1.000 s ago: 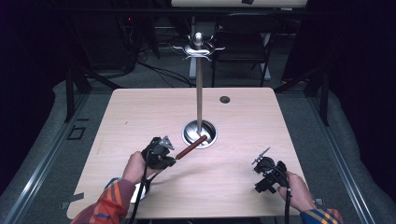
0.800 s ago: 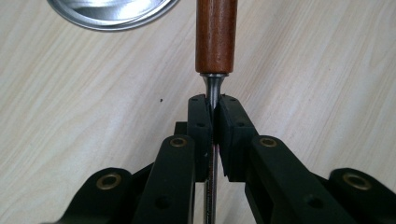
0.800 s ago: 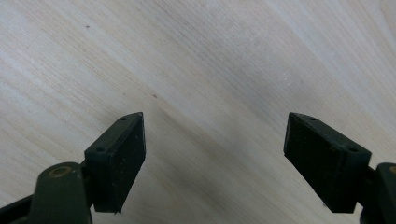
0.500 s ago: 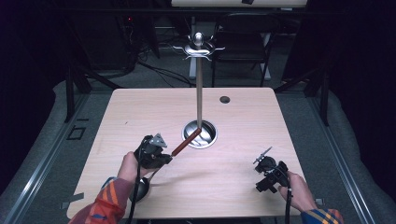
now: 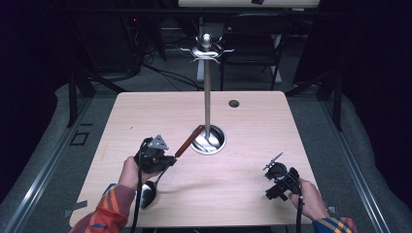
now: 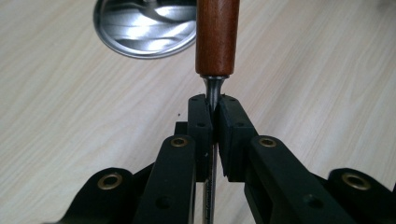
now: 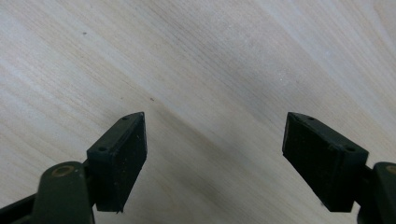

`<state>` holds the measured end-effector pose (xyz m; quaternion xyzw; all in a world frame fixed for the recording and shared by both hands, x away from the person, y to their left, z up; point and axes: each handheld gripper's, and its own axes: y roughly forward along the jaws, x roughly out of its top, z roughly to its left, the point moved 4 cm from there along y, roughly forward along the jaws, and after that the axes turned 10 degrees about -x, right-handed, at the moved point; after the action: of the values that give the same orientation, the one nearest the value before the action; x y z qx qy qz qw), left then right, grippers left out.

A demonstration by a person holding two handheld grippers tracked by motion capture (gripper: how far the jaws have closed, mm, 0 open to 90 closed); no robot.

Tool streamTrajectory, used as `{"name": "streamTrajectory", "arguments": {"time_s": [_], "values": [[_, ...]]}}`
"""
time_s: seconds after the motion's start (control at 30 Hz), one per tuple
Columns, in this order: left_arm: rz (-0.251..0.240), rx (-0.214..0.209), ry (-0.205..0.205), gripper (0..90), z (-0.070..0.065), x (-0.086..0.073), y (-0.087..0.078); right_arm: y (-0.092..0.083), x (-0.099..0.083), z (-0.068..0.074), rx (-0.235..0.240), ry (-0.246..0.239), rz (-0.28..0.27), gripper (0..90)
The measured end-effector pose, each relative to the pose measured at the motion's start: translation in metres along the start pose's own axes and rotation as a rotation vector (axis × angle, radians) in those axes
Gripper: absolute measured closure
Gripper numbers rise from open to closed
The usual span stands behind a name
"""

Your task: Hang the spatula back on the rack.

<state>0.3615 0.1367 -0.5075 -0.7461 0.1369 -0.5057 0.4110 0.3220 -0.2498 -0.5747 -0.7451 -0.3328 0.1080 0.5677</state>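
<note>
The left claw [image 5: 163, 159] is clamped on the thin metal shank of a spoon [image 5: 167, 165] — in the left gripper view its two black pads press the shank from either side, right below the point where the reddish wooden handle begins. Taking the metal stand [image 5: 207, 97] at the middle of the surface [image 5: 252, 126] as landmark: the wooden handle slants up toward the stand's round shiny base, its tip just at the near-left edge of that base, while the spoon's bowl hangs on the side away from the stand, low over the surface near the person's left sleeve (whether the bowl touches the wood I cannot tell). The left hand [image 5: 130, 171] holding this claw sits near-left of the stand.

The right claw [image 5: 273, 167] is well apart from the stand, to its near-right, close over the surface — its jaws stand wide open with only bare wood between them. A small dark hole [image 5: 234, 103] in the surface lies beyond the stand, slightly right.
</note>
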Motion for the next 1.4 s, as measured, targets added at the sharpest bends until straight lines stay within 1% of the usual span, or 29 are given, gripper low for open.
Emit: {"name": "streamTrajectory", "arguments": {"time_s": [0.03, 0.07, 0.13, 0.2, 0.3, 0.37, 0.47, 0.5, 0.67, 0.7, 0.73, 0.87, 1.0, 1.03, 1.07, 1.1, 1.17, 1.2, 1.23, 1.3, 1.33, 1.4], "values": [[-0.018, 0.008, 0.001, 84.5, 0.0, 0.001, -0.003, 0.0, 0.0, 0.0, -0.001, 0.002, 0.003, 21.8], [-0.018, 0.008, 0.001, 84.5, 0.0, 0.001, -0.003, 0.0, 0.0, 0.0, -0.001, 0.002, 0.003, 21.8], [-0.034, 0.012, 0.003, 84.5, 0.0, 0.002, -0.006, -0.001, 0.0, -0.001, -0.009, -0.006, 0.017, 21.8], [-0.05, 0.019, 0.007, 84.5, 0.0, 0.003, -0.008, 0.0, 0.0, 0.0, -0.001, -0.001, 0.002, 21.8], [-0.066, 0.031, 0.014, 84.5, -0.001, 0.003, -0.009, -0.001, 0.0, 0.0, -0.002, -0.004, 0.002, 21.7], [-0.077, 0.039, 0.021, 84.5, -0.003, 0.005, -0.011, -0.001, -0.001, 0.0, -0.008, 0.009, -0.001, 21.7], [-0.088, 0.04, 0.028, 84.5, -0.004, 0.006, -0.013, -0.001, -0.001, 0.0, -0.005, 0.005, 0.003, 21.8], [-0.091, 0.04, 0.029, 84.6, -0.004, 0.007, -0.014, -0.002, -0.001, -0.001, -0.008, -0.017, 0.013, 21.8], [-0.107, 0.042, 0.035, 84.6, -0.006, 0.01, -0.018, -0.002, 0.0, -0.001, -0.007, -0.003, 0.007, 21.9], [-0.115, 0.041, 0.036, 84.6, -0.006, 0.011, -0.02, -0.001, -0.001, 0.0, -0.009, 0.011, -0.002, 22.0], [-0.115, 0.041, 0.036, 84.6, -0.006, 0.011, -0.02, -0.001, -0.001, 0.0, -0.009, 0.011, -0.002, 22.0], [-0.12, 0.039, 0.038, 84.6, -0.006, 0.013, -0.023, -0.001, -0.001, 0.0, -0.009, 0.008, 0.004, 22.0], [-0.139, 0.039, 0.047, 84.6, -0.007, 0.017, -0.027, -0.001, -0.001, -0.001, -0.012, -0.004, 0.013, 22.0], [-0.153, 0.031, 0.052, 84.6, -0.008, 0.019, -0.031, -0.001, -0.001, -0.001, -0.016, -0.007, 0.009, 22.0], [-0.153, 0.031, 0.052, 84.7, -0.008, 0.019, -0.031, -0.001, -0.001, -0.001, -0.016, -0.007, 0.009, 22.0], [-0.159, 0.037, 0.052, 84.7, -0.008, 0.019, -0.032, -0.002, -0.001, -0.002, -0.016, -0.024, 0.022, 22.0], [-0.175, 0.038, 0.052, 84.7, -0.008, 0.021, -0.035, -0.001, 0.0, 0.0, -0.015, -0.01, 0.013, 21.9], [-0.179, 0.04, 0.053, 84.7, -0.008, 0.022, -0.036, -0.001, 0.0, 0.0, -0.015, -0.01, 0.013, 21.9], [-0.186, 0.039, 0.054, 84.7, -0.008, 0.023, -0.037, -0.002, 0.0, 0.0, -0.02, -0.022, 0.024, 21.8], [-0.2, 0.036, 0.058, 84.7, -0.008, 0.026, -0.041, -0.002, 0.0, 0.0, -0.017, -0.022, 0.023, 21.8], [-0.2, 0.036, 0.058, 84.7, -0.008, 0.026, -0.041, -0.002, 0.0, 0.0, -0.017, -0.022, 0.023, 21.8], [-0.212, 0.041, 0.063, 84.7, -0.008, 0.03, -0.043, -0.001, -0.001, -0.001, -0.019, -0.023, 0.026, 21.7]]}}
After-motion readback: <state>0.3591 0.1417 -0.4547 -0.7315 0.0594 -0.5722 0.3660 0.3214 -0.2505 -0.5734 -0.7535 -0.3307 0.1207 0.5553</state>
